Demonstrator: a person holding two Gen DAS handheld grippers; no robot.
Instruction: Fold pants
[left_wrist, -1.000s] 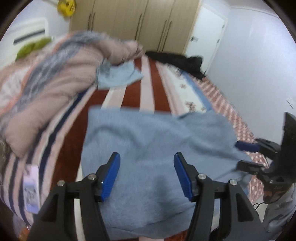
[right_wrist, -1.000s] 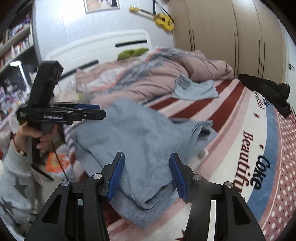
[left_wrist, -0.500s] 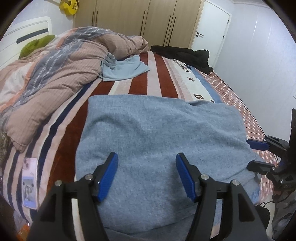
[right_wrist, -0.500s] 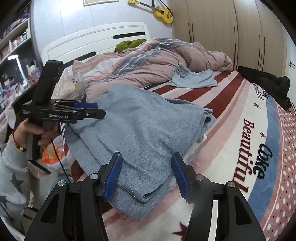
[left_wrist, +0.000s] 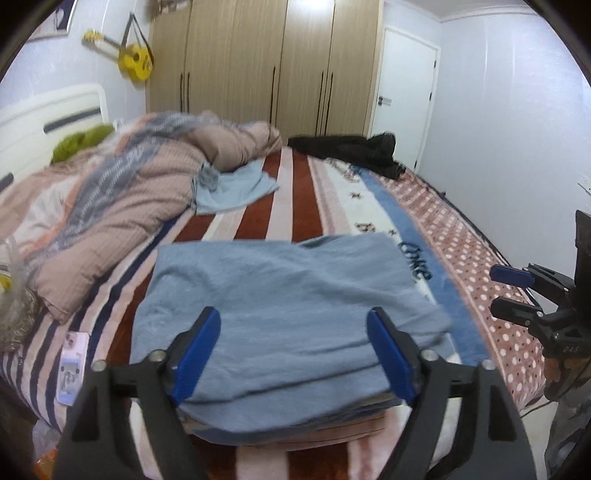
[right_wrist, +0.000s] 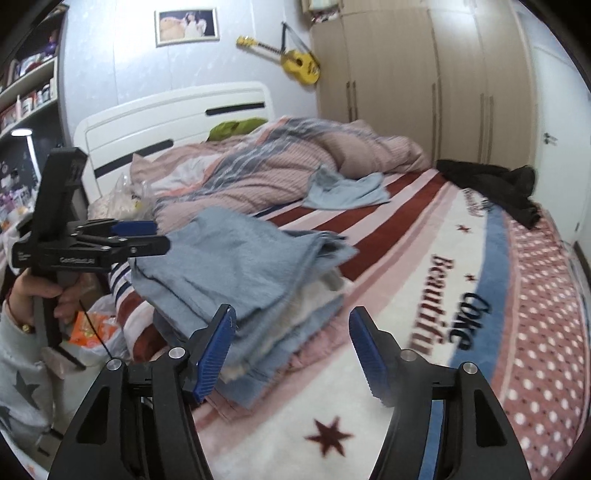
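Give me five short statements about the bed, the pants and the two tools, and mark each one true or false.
1. The blue-grey pants lie folded on the striped blanket. True.
2. The left tool is clamped on the pants. False: its fingers are spread apart and hold nothing.
3. A phone lies on the bed to the left of the pants. True.
4. The right tool is shut. False: its fingers stand wide apart, with only the edge of the pants showing between them.
5. A yellow ukulele lies on the duvet. False: it hangs on the wall beside the wardrobe.
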